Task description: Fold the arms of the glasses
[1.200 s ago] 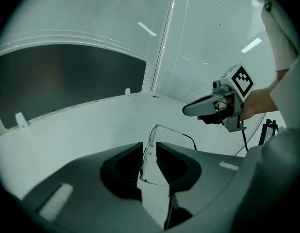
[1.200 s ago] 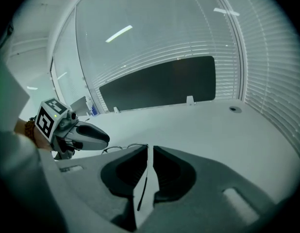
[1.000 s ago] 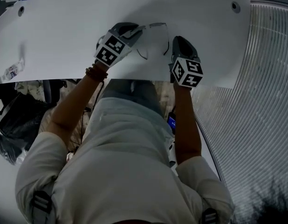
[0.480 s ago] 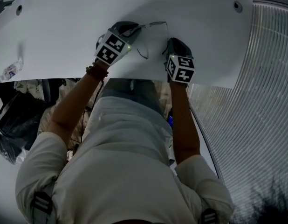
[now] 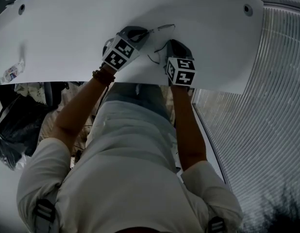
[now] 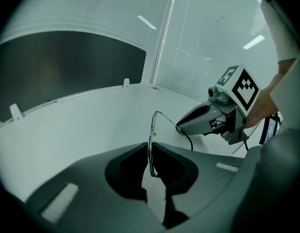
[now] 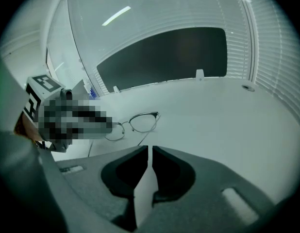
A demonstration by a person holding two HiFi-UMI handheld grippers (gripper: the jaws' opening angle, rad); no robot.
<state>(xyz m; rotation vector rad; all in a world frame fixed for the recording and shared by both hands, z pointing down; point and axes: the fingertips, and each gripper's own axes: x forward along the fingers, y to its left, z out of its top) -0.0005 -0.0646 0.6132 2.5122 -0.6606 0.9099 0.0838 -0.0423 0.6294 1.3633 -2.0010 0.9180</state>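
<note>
The left gripper [image 6: 150,148] has just been closing and now pinches the wire rim of the glasses [image 7: 142,121], which stand on the white table [image 5: 67,23] a little in from its near edge, one arm swung out toward that edge. Over comes the right gripper [image 7: 150,152], hovering above the table's near edge just beside the glasses, its jaws drawn almost together with only a thin slit between them and nothing in it, the tip close to that open arm but touching none of it.
</note>
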